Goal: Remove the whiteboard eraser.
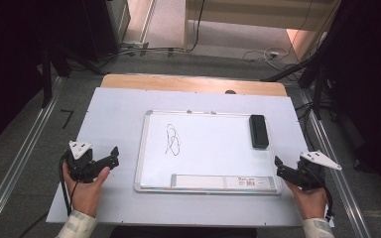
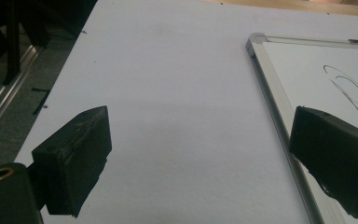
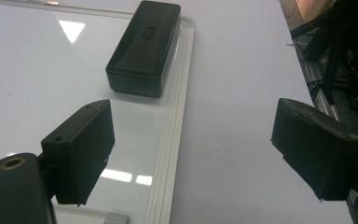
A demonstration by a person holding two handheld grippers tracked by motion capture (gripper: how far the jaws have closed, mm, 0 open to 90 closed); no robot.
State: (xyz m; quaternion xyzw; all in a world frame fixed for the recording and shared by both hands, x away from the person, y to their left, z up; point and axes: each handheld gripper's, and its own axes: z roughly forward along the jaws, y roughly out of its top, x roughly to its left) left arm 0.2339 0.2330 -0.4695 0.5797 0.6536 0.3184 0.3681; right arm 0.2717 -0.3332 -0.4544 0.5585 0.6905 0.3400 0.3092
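Lying flat on the pale grey table sheet (image 1: 114,109), the white, metal-framed whiteboard (image 1: 208,148) sits in the middle of the high view, with a loose black scribble (image 1: 172,139) drawn on its left half. A black rectangular block eraser (image 1: 259,131) rests on the board's far right corner, just inside the frame, well apart from the scribble. Along the board's near edge runs a long pale strip with a small printed label (image 1: 222,181).

The left gripper (image 1: 113,157) is held in the person's left hand (image 1: 87,191) just left of the board, low over the sheet. In the left gripper view its jaws stand wide apart with nothing but bare sheet between them — one jaw over the sheet, the other over the board's left frame (image 2: 279,107), beside the scribble (image 2: 354,91).

The right gripper (image 1: 279,166) is held in the right hand (image 1: 310,201) at the board's near right corner. In the right gripper view its jaws are spread wide and empty, straddling the board's right frame edge (image 3: 177,107); the eraser (image 3: 142,46) lies ahead of them, untouched and nearer the left-hand jaw in that view.
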